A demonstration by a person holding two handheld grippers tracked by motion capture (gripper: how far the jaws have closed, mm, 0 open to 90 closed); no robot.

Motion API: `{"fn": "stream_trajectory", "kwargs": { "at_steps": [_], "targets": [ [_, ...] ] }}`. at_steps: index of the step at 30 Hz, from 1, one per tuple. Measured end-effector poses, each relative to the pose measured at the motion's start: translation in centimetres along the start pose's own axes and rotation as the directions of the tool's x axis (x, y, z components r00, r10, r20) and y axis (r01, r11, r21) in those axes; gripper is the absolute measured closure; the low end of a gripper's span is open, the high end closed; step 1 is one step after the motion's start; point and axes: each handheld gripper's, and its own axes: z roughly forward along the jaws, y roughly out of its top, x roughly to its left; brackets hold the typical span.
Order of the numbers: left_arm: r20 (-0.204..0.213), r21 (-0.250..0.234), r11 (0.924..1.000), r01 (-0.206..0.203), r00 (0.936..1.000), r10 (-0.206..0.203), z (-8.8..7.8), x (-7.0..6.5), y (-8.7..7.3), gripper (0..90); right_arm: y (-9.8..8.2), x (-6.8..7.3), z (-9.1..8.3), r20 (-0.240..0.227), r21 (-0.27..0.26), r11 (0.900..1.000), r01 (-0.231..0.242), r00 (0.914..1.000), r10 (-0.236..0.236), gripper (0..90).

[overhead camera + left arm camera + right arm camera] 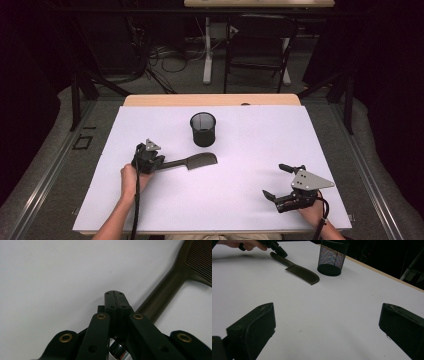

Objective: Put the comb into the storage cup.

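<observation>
While the left gripper [115,296] is closed beside the comb [162,296], the right gripper [324,332] gapes.

No text, label, brand, number or sign can be read anywhere here.

Black tongs [114,293], brass-ringed screw holes, grey three-cornered plates, trailing black cables.

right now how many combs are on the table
1. The comb lies flat on the white table just in front of the mesh cup, its handle end at the left tongs.
</observation>
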Motion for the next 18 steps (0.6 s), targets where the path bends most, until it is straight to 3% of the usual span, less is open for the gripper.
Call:
{"fn": "stream_trajectory", "kwargs": {
  "at_steps": [18],
  "targets": [
    [0.037,0.022,0.9997,-0.011,0.9992,0.01,-0.39,-0.19,-0.11,90.0,-0.01,-0.13,0.08,-0.001,0.004,1.0,-0.011,0.9999,0.011,0.0]
  ]
}}
